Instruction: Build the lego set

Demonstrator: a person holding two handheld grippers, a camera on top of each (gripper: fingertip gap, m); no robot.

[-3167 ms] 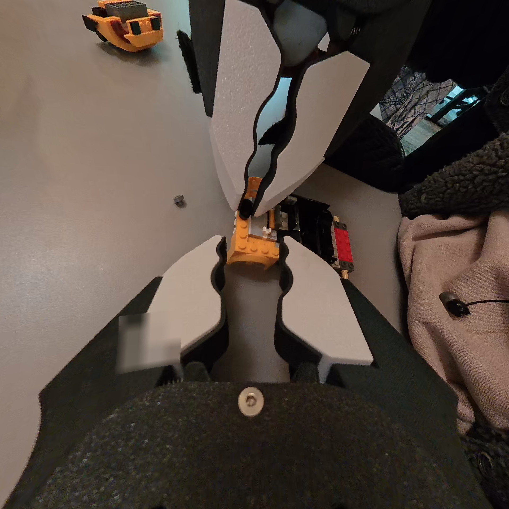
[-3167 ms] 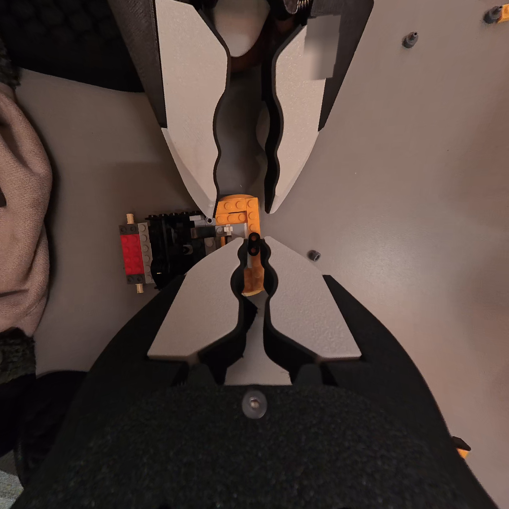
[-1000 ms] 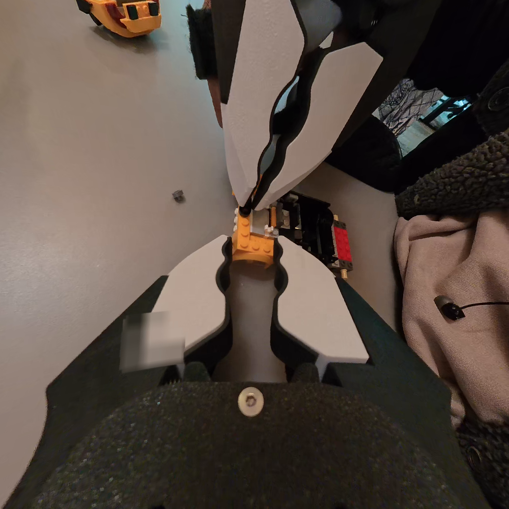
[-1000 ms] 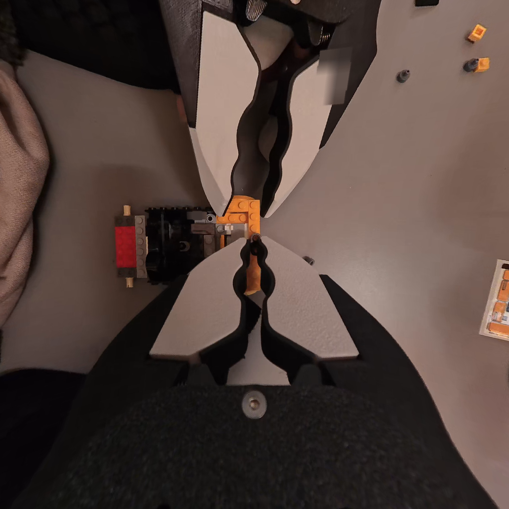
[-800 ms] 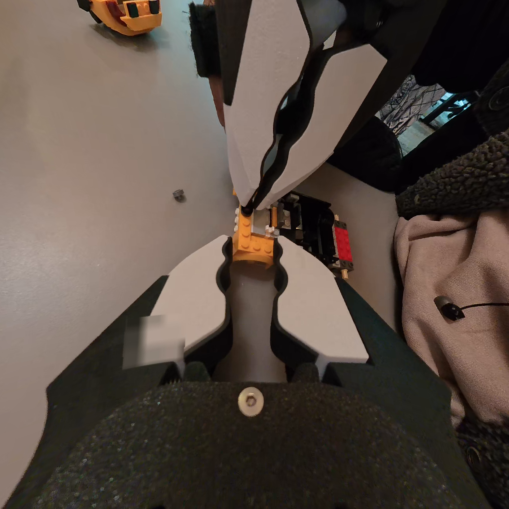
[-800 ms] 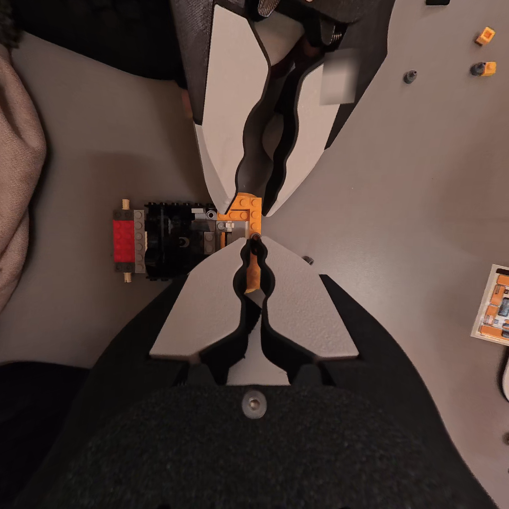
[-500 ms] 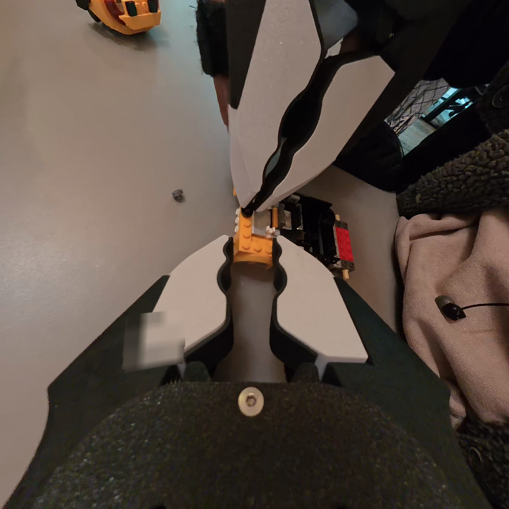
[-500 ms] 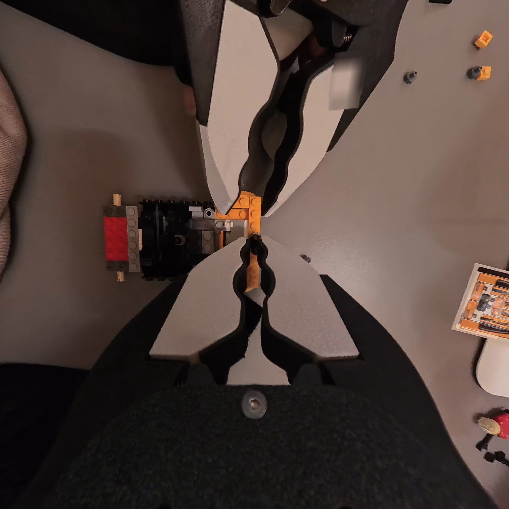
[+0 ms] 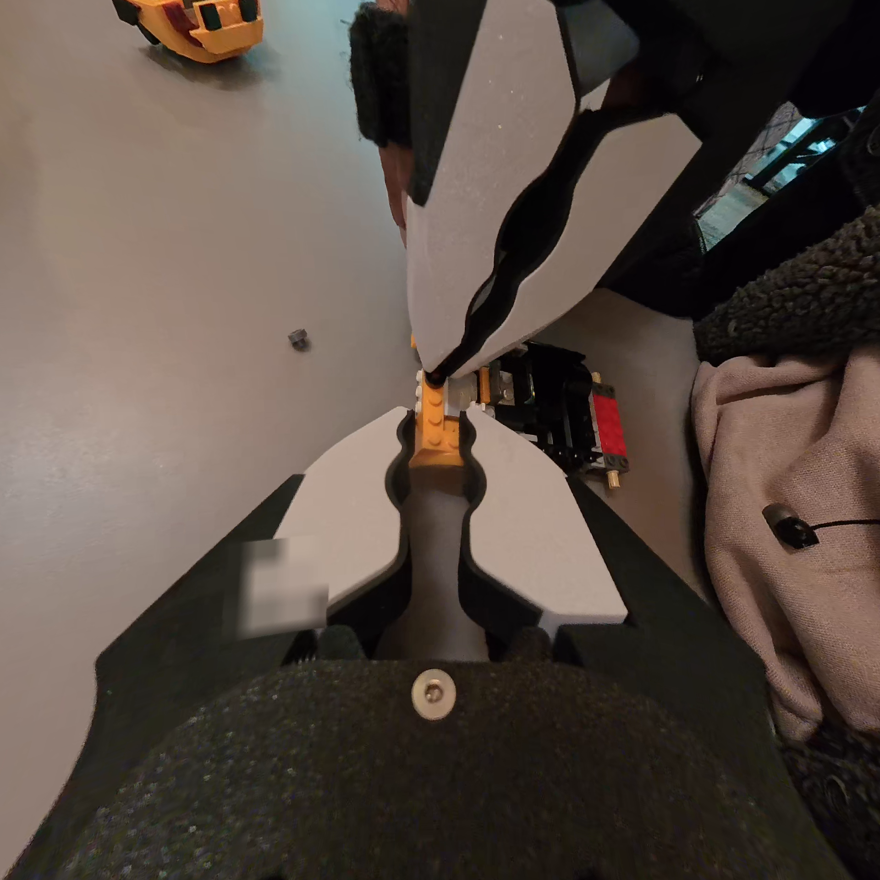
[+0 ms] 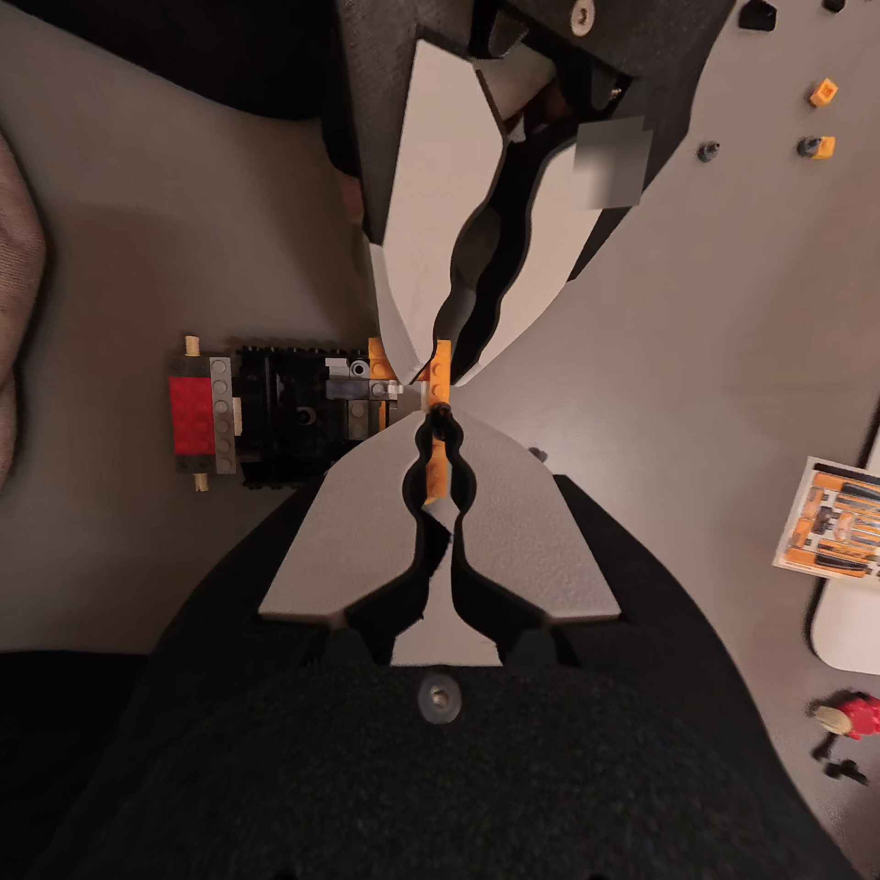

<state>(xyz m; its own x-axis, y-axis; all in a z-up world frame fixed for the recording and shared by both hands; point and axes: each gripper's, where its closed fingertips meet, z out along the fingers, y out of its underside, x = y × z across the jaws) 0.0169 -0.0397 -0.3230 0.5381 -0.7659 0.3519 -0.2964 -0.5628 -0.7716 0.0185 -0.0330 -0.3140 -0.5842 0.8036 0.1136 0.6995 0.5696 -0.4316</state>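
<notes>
The lego model (image 9: 547, 405) lies on the grey table: a black body with a red and grey end (image 9: 607, 428) and an orange front (image 9: 435, 438). My left gripper (image 9: 435, 419) is shut on the orange front. My right gripper (image 10: 437, 421) is shut on a thin orange piece (image 10: 437, 476) with a black pin at its tip, held against the model's orange front (image 10: 440, 371). The two grippers meet tip to tip. In the right wrist view the black body (image 10: 285, 414) and red end (image 10: 190, 419) lie to the left. The joint itself is hidden by the fingertips.
A second orange lego build (image 9: 200, 28) sits far left, with a small dark stud (image 9: 298, 339) nearer. A beige cloth (image 9: 785, 524) lies right of the model. A sticker sheet (image 10: 838, 524), small orange bits (image 10: 823, 93), a red figure (image 10: 852, 721) and a white tray edge (image 10: 847, 628) are at the right. Left and right tips are no more than a few centimetres apart. The small dark stud (image 9: 298, 339) is about 6 cm from both grippers' fingertips.
My left gripper has closed tighter on the orange front. My right gripper has tilted more upright, keeping the orange piece pressed at the model's front. The model has shifted slightly.
</notes>
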